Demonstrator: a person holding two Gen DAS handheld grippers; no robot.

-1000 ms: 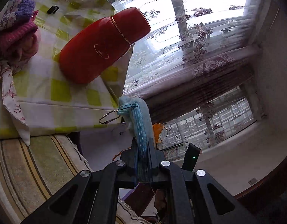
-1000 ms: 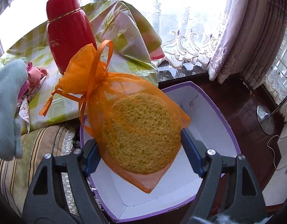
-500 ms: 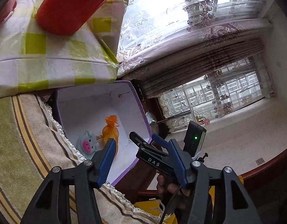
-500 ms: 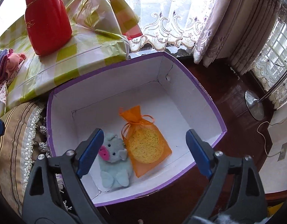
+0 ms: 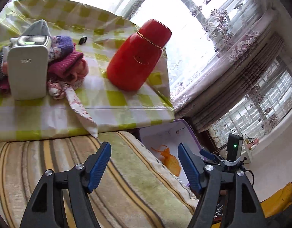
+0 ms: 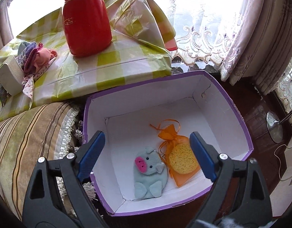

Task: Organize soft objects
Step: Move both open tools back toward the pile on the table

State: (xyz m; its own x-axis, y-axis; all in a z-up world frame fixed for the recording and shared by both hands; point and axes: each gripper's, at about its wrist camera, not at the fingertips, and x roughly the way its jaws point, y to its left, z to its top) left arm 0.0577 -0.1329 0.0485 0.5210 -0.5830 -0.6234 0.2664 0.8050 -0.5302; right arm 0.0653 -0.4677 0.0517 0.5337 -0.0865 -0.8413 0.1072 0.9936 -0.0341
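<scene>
— Left gripper [image 5: 144,163]: condition?
— Jaws spread wide, nothing between the blue pads [image 5: 99,166]. It is tilted in its own view.
— Right gripper [image 6: 147,153]?
— Same finding. Jaws fully apart and empty, pads [image 6: 202,154] unobstructed, pointing downward. The two grippers are not in contact.

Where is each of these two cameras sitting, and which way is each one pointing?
Left wrist: on the left gripper, looking across a striped cushion toward the checked cloth; its open blue fingers show.
Right wrist: on the right gripper, looking down into the purple box holding a pig toy; open fingers show.
Shared: red flask, orange pouch, box.
</scene>
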